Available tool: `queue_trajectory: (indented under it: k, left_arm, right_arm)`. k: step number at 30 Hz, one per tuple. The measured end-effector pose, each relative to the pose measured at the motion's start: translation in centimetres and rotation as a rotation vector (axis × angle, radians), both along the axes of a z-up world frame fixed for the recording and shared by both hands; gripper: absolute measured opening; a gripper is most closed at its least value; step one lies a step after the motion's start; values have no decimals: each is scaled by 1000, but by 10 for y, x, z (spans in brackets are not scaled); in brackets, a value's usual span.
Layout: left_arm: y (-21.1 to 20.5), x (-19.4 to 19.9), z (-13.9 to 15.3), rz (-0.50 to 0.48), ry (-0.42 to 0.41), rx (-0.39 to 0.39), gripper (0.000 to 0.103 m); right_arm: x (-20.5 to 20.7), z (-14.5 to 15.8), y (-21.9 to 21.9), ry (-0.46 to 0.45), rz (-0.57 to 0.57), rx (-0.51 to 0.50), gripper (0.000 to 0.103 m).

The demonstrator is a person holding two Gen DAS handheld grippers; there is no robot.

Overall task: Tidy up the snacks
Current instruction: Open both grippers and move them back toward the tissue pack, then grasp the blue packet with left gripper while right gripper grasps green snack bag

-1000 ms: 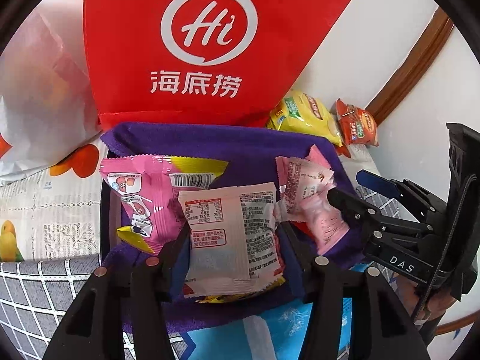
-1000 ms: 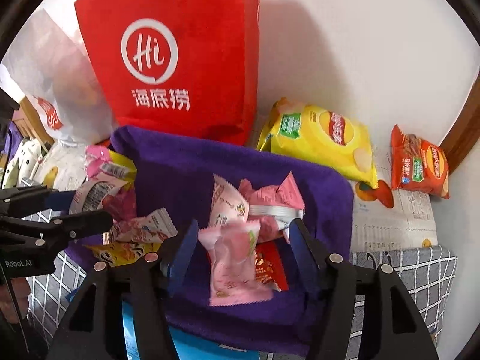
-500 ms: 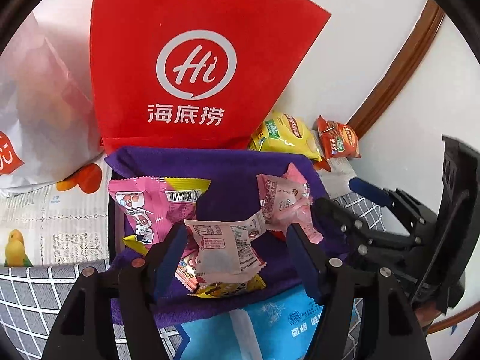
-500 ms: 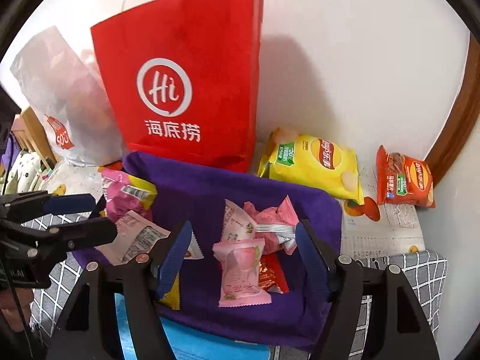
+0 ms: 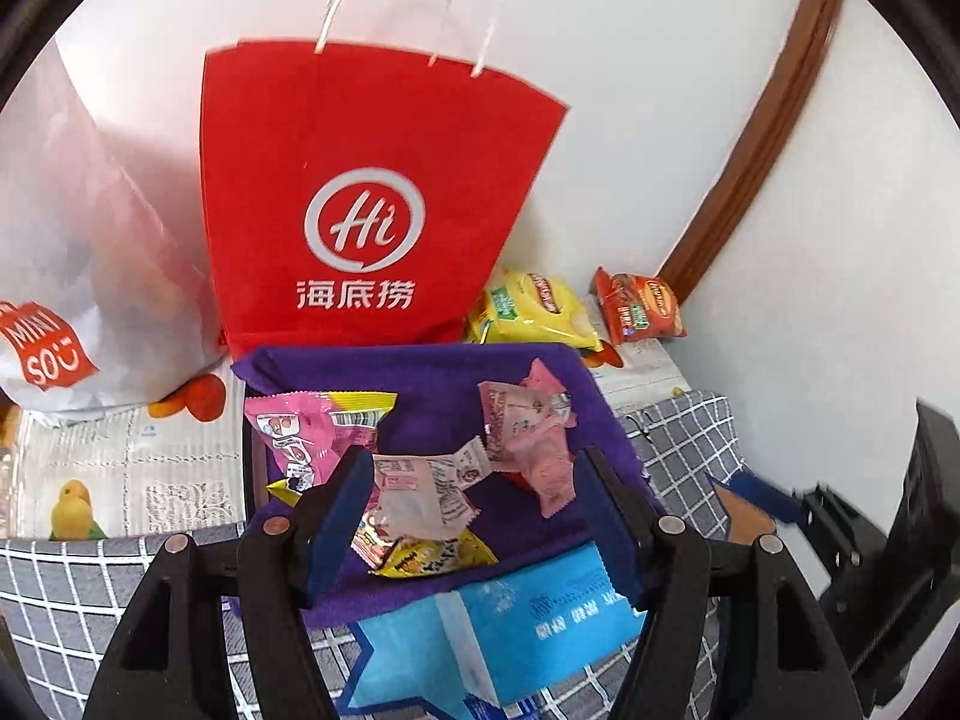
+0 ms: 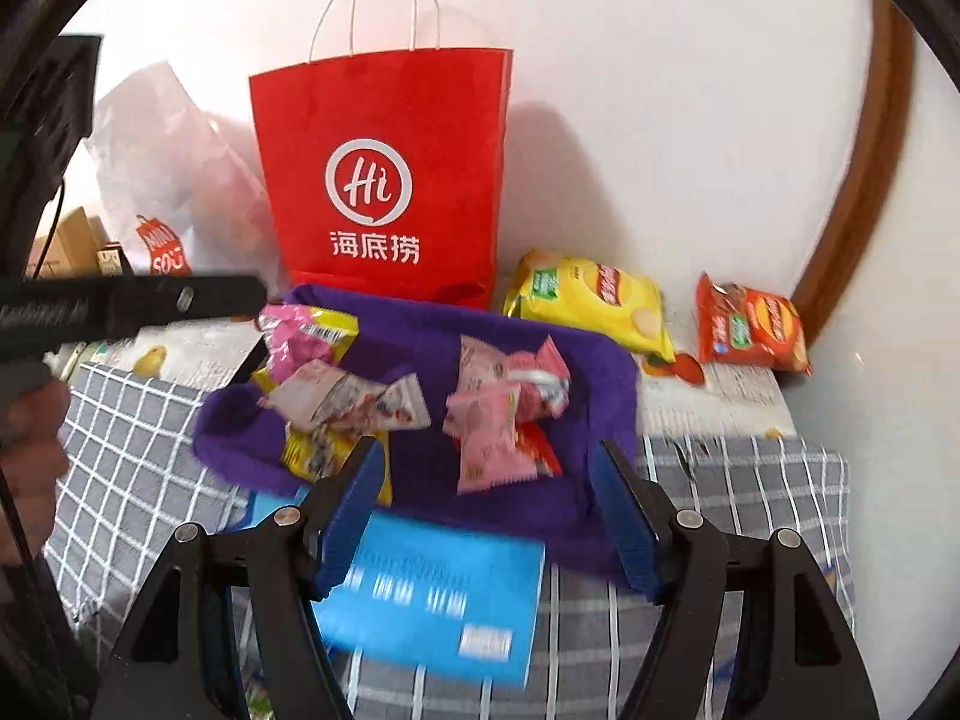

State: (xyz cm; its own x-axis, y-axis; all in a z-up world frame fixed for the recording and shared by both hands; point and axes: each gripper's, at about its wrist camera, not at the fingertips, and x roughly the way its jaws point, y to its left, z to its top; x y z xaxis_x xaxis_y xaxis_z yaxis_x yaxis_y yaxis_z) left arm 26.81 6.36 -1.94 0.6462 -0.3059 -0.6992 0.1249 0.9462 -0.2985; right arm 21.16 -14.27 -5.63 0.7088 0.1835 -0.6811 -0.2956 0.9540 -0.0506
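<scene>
A purple cloth-lined tray (image 5: 408,360) holds several snack packets. At its left lies a pink-and-yellow packet (image 5: 318,426), with a white-and-pink packet (image 5: 420,486) in the middle and pink packets (image 5: 528,432) to the right. My left gripper (image 5: 473,462) hovers open above the tray's near side with nothing between its fingers. In the right wrist view, my right gripper (image 6: 489,456) is also open and empty above the near edge of the tray (image 6: 600,360). A pink packet (image 6: 486,438) lies just beyond it. The left gripper (image 6: 252,297) shows there as a blurred dark bar at the left.
A red paper bag (image 5: 366,210) stands behind the tray, with a white plastic bag (image 5: 78,276) to its left. Yellow chips (image 6: 588,300) and orange chips (image 6: 750,324) lie by the wall. A blue packet (image 5: 498,618) lies in front on the checked cloth (image 5: 690,432).
Both grippers opened and let go: the left dropped the white-and-pink packet, the right the pink packet. Both then drew back and up from the tray.
</scene>
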Motion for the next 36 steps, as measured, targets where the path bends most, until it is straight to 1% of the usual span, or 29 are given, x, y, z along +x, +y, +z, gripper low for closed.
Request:
queue_trajectory:
  k: [2, 5, 8, 10, 12, 15, 18, 20, 26, 28, 30, 33, 35, 36]
  left_arm:
    - [-3, -10, 5, -4, -7, 3, 67]
    - [-9, -26, 6, -16, -4, 55, 67]
    - [-9, -49, 0, -6, -1, 118, 67]
    - [-5, -62, -7, -6, 6, 129, 67]
    - [4, -75, -16, 12, 19, 130, 67]
    - [20, -90, -31, 49, 52, 115, 67]
    - [32, -105, -44, 76, 84, 105, 67]
    - [37, -115, -48, 82, 89, 99, 67]
    - [46, -140, -51, 96, 85, 95, 67]
    - [47, -146, -52, 100, 88, 97, 67]
    - [48, -150, -54, 98, 91, 100, 67]
    - [49, -156, -59, 97, 97, 94, 67]
    - [49, -159, -63, 97, 104, 93, 67]
    - [49, -159, -65, 100, 106, 92, 67]
  right_arm:
    - [-19, 1, -3, 2, 13, 15, 71]
    - [-40, 0, -3, -15, 10, 4, 71]
    - [-54, -8, -1, -11, 21, 12, 71]
    - [-61, -17, 3, 8, 34, 13, 69]
    - [-66, -26, 7, 25, 40, 12, 67]
    - [-77, -42, 12, 58, 52, 32, 66]
    - [-90, -58, 22, 105, 87, 50, 66]
    - [-102, -67, 29, 120, 120, 50, 66]
    - [-132, -80, 54, 138, 225, 94, 66]
    - [-139, -85, 68, 135, 263, 71, 66]
    - [-140, -92, 77, 136, 272, 42, 66]
    - [-135, -109, 88, 148, 251, -14, 66]
    - [-131, -122, 90, 169, 240, -17, 66]
    - [-130, -126, 91, 177, 233, -19, 63]
